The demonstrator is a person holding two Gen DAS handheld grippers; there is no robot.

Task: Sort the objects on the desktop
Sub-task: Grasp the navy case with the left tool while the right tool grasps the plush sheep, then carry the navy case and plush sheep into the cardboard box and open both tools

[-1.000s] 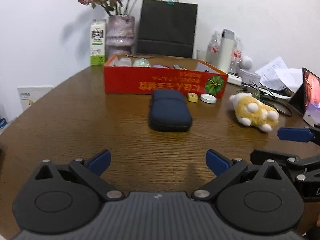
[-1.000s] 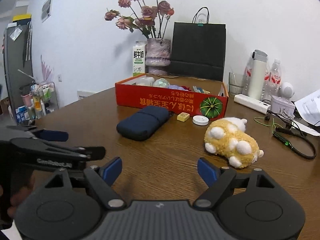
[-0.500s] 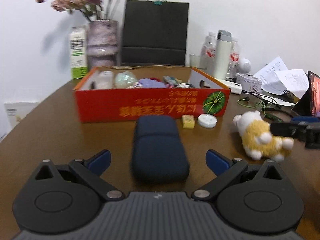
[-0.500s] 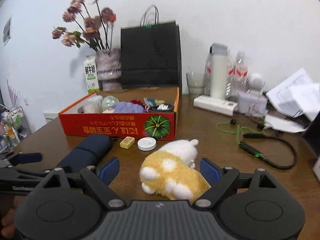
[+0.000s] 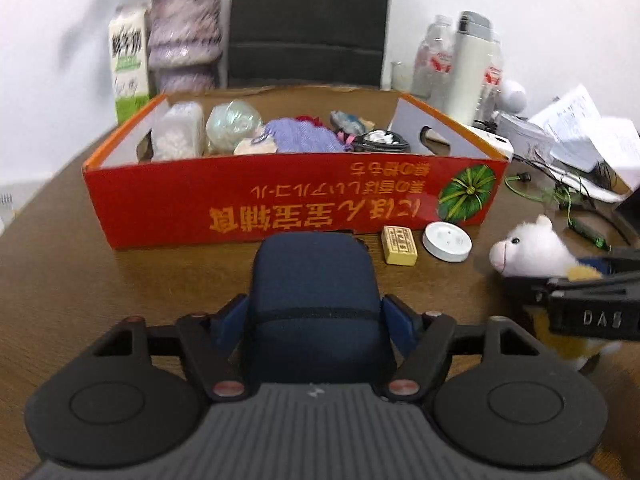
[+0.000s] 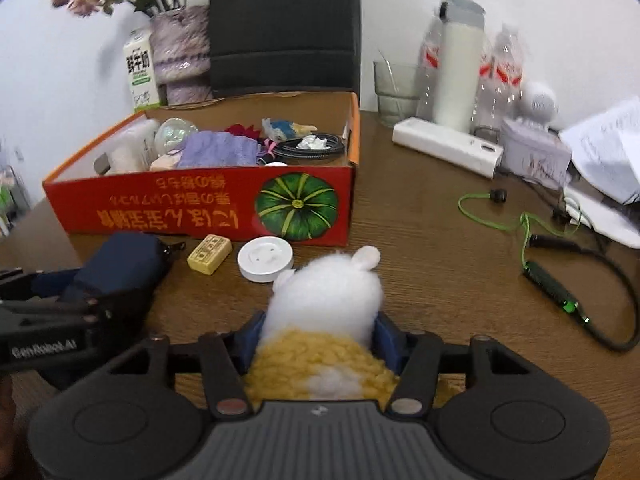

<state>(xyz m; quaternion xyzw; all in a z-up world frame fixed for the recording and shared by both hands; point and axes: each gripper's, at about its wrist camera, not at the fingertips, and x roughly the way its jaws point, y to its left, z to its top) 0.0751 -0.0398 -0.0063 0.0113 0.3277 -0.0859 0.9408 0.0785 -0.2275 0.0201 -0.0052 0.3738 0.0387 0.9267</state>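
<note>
My left gripper (image 5: pixel 314 318) is shut on a dark blue zip case (image 5: pixel 312 280) that lies on the wooden table just before a red cardboard box (image 5: pixel 280 204). My right gripper (image 6: pixel 318 334) is shut on a yellow and white plush toy (image 6: pixel 328 300), right of the case. The plush also shows in the left wrist view (image 5: pixel 532 246), and the case in the right wrist view (image 6: pixel 124 260). A small yellow block (image 6: pixel 210 253) and a white round lid (image 6: pixel 265 258) lie between them by the box. The box (image 6: pixel 180 208) holds several small items.
Behind the box stand a milk carton (image 5: pixel 128 64), a vase (image 5: pixel 184 36) and a black bag (image 5: pixel 308 20). At right are a white flask (image 6: pixel 458 64), bottles, a power strip (image 6: pixel 446 148), papers (image 6: pixel 604 152) and a green cable (image 6: pixel 524 224).
Both grippers moved forward toward the box and closed: the left one onto the blue case, the right one onto the plush toy. Both were open before.
</note>
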